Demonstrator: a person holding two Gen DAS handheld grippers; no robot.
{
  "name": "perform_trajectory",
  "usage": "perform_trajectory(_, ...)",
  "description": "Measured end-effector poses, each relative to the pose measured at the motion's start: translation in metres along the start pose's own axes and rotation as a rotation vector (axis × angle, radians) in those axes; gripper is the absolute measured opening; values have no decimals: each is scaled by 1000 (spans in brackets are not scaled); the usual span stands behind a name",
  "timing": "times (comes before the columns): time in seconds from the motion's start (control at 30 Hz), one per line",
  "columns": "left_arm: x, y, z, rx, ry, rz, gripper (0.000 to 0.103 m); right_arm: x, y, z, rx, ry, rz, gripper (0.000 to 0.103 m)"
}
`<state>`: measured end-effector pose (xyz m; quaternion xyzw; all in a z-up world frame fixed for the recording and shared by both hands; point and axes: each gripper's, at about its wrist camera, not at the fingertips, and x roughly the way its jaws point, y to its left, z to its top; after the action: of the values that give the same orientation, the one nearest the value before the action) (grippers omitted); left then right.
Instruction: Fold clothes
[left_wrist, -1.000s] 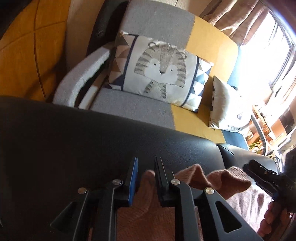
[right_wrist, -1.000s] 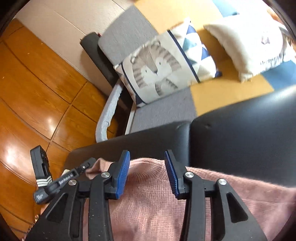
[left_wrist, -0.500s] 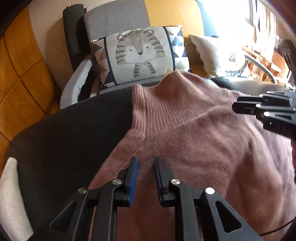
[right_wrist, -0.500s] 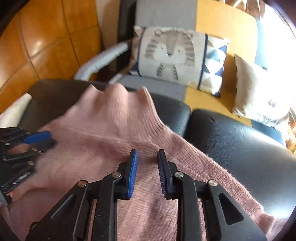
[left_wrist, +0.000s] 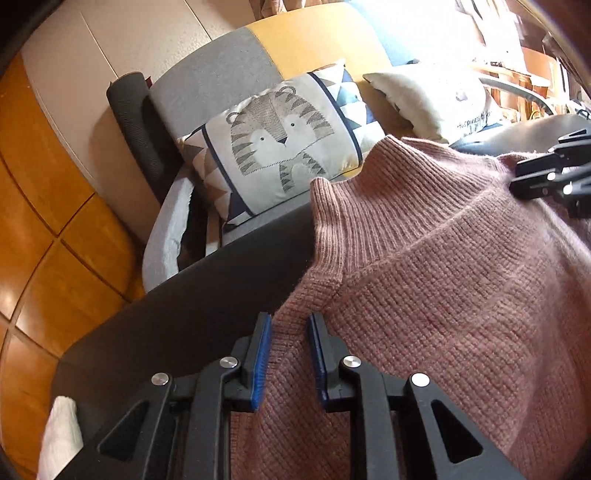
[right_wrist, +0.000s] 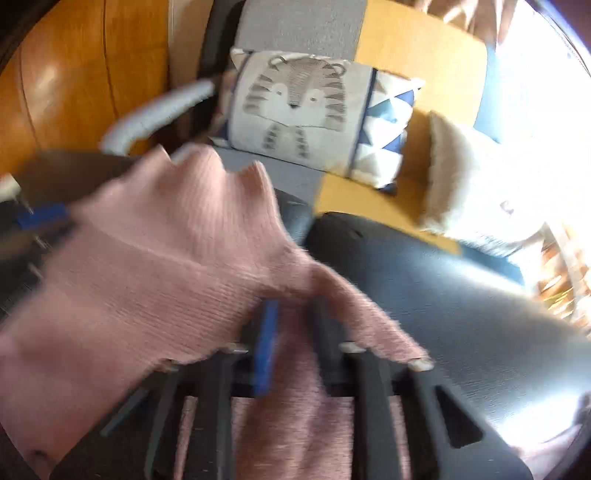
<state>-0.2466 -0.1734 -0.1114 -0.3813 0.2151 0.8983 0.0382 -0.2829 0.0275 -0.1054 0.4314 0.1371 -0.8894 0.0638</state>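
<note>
A grey and yellow sofa (left_wrist: 229, 70) stands behind a black leather seat (left_wrist: 207, 295). The pink sweater (left_wrist: 461, 295) drapes over that seat, collar up. The tiger cushion (left_wrist: 280, 144) leans on the sofa. Both the left tool (left_wrist: 290, 354) and right tool (right_wrist: 291, 343) pinch sweater shoulders between narrowly parted fingers.

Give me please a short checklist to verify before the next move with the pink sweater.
1. Left gripper closed on the pink sweater shoulder: ok.
2. Right gripper closed on the other shoulder: ok, though this view is blurred.
3. Ribbed collar between the grippers, not caught: ok.
4. Black leather surface bare beside the sweater: ok.
5. Sleeves and hem hang free: cannot tell, out of view.
6. Tiger cushion apart from the sweater: ok.
</note>
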Motion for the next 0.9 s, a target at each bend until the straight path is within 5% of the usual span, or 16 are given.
perform_trajectory(0.23,2,-2,14,-7,0,-36,19,-24,-9,-1,44,17,112,14)
perform_trajectory(0.37,-27,19,16,-152,38,-170,19,-75,-3,-13,98,-8,181,17)
perform_trajectory(0.47,-63,36,10,-256,25,-224,21,-108,14,-32,83,24,221,31)
perform_trajectory(0.7,-156,39,-45,-273,-38,-235,21,-154,47,-115,55,76,229,31)
perform_trajectory(0.9,-203,7,-129,-348,129,-299,21,-171,51,-154,143,88,257,31)
